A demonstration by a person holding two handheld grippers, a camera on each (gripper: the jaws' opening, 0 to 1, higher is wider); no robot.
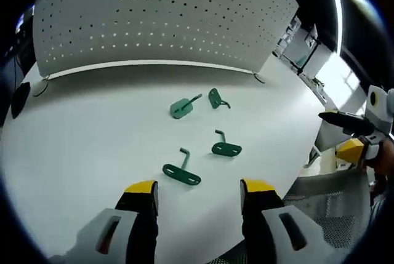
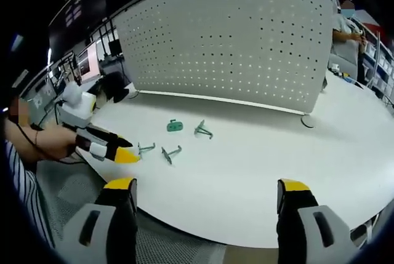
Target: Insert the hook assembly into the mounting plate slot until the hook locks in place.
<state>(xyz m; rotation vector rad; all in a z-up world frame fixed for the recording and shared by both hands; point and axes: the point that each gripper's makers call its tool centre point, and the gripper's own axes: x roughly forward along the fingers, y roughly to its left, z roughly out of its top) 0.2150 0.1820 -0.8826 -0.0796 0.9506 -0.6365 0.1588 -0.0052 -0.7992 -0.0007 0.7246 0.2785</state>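
Yellow-tipped left gripper (image 1: 198, 191), jaws apart and empty, faces the nearest green metal hook bracket (image 1: 181, 173) on white worktop (image 1: 92, 147), its plate lying crosswise; right gripper (image 2: 206, 193) likewise apart, farther.

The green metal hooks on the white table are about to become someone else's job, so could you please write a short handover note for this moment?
Left hand-held gripper: open, empty, just short of the nearest hook.
Right hand-held gripper: open, empty, back from the table edge.
Four green metal hooks lie loose on the round white table: nearest hook, second hook, third hook, fourth hook.
White perforated panel stands upright behind them, with no hook in it.
Done: nothing.
Left: pick up a hook, insert until it locks.
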